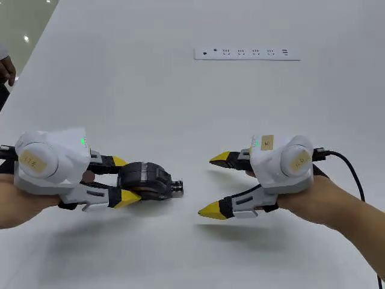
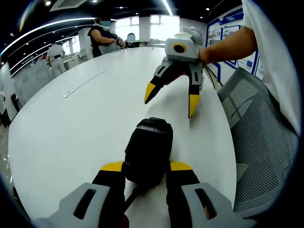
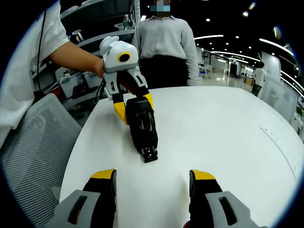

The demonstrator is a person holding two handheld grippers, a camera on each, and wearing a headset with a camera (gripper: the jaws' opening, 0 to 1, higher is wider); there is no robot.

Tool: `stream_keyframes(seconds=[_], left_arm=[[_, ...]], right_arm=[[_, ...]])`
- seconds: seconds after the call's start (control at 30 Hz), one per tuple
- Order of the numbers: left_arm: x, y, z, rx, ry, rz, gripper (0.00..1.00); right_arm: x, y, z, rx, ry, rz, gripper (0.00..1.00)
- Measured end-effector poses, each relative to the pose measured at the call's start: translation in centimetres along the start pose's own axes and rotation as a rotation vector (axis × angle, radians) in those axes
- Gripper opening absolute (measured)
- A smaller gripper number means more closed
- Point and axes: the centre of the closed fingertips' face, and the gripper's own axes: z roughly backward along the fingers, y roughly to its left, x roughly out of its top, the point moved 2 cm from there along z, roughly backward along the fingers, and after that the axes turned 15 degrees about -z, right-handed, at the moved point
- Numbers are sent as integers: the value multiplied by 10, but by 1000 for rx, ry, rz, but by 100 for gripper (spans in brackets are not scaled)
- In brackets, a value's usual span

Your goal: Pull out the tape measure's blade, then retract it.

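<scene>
Two grippers, one tape measure point(image 1: 147, 179) (black): left gripper point(image 1: 125, 179) clamps it, right gripper point(image 1: 207, 185) gapes empty.

- We see the tape measure point(image 1: 147, 179) has a black case, like matt plastic with a rubbery skin.
- The left gripper point(image 1: 123, 179) around the tape measure has a white plastic body, smooth and a little shiny; its jaws are black with matt yellow tips.
- The right gripper point(image 1: 206, 186) facing the tape measure looks made the same to us, with tan stickers point(image 1: 267, 142) like paper.
- The table point(image 1: 180, 96) under the tape measure is white, smooth and softly shiny.
- The power strip point(image 1: 246, 53) far behind the tape measure looks like smooth white plastic.
- The chair point(image 2: 256, 137) beside the tape measure, off the table edge, is grey mesh cloth full of tiny holes.
</scene>
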Motion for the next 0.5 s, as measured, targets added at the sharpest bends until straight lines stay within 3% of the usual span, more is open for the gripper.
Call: stream_keyframes(seconds=[0.5], left_arm=[[-1,1,-1,-6,13,0,27]], right_arm=[[8,4,-32,53,3,80,36]])
